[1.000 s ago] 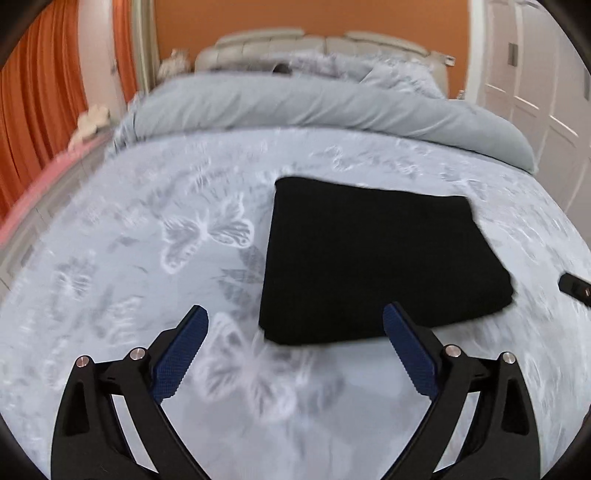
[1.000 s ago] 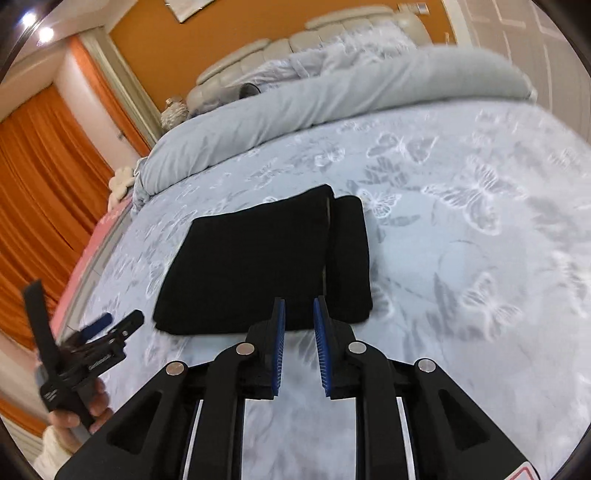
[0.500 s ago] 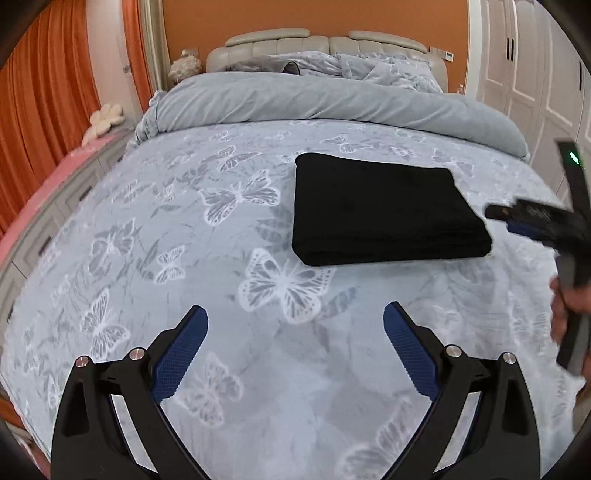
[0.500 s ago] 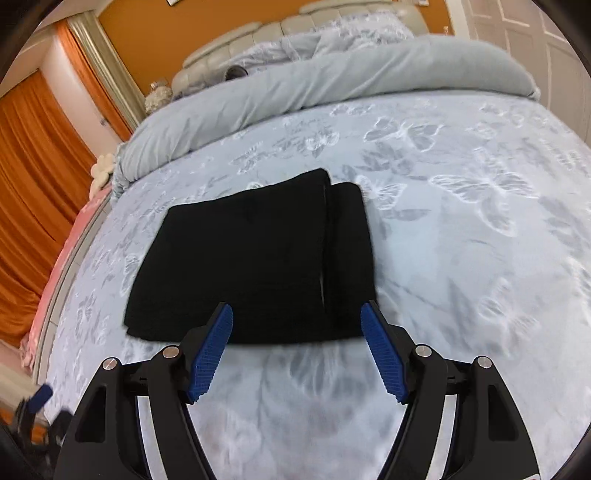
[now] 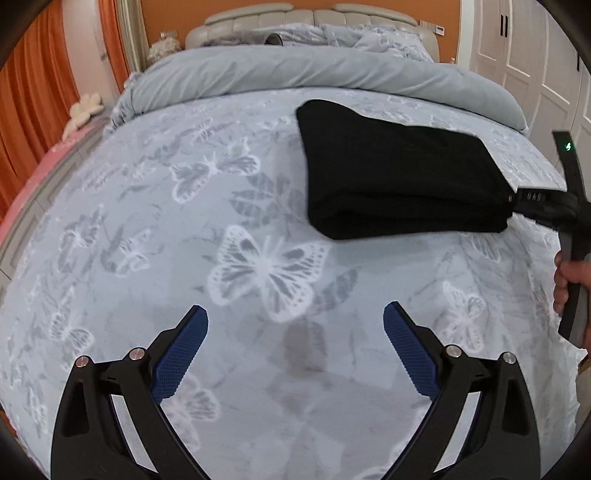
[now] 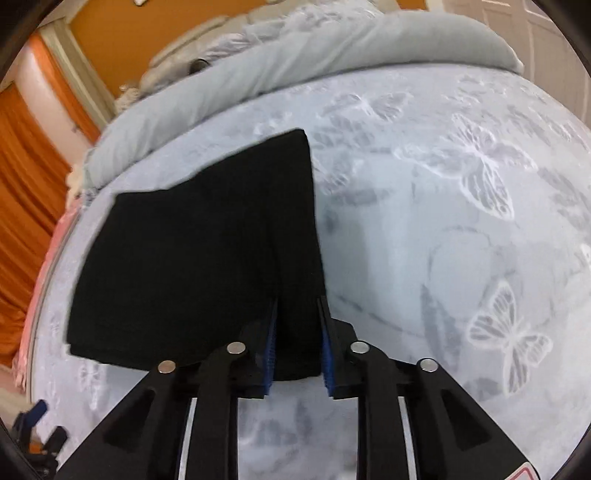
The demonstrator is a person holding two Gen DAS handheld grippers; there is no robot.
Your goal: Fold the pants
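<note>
Lying on the bed, right of centre toward the pillow end: the pants [image 5: 399,177], black, matte, folded into a thick rectangular stack with a rounded fold along the near edge. In the right wrist view a narrower folded strip runs down the stack's right side.

Right gripper [image 6: 297,334]: jaws closing, blue ribbed pads either side of that strip at the near right corner, fabric between them and touching both pads. Reads as gripping the pants. From the left wrist view the same gripper comes in from the right edge, nose buried in the stack's right corner, a hand [image 5: 570,284] wrapped round its handle, green LED lit on the upright part.

Left gripper [image 5: 295,343]: jaws spread wide, nothing between them, hovering over bare bedding well short of the pants. Black plastic arms, silver pivot screws, blue textured pads.

Bedspread [image 5: 184,258]: pale blue-grey, smooth, printed with white butterflies and grey leaves. Nothing sits between the left gripper and the pants.

Farther back: a plain grey duvet [image 5: 314,70] rolled in a long bolster shape across the bed, rumpled pillows behind it, padded cream headboard [image 5: 317,11]. Orange wall, orange curtains [image 5: 26,110] on the left, white panelled wardrobe doors [image 5: 517,48] on the right.
</note>
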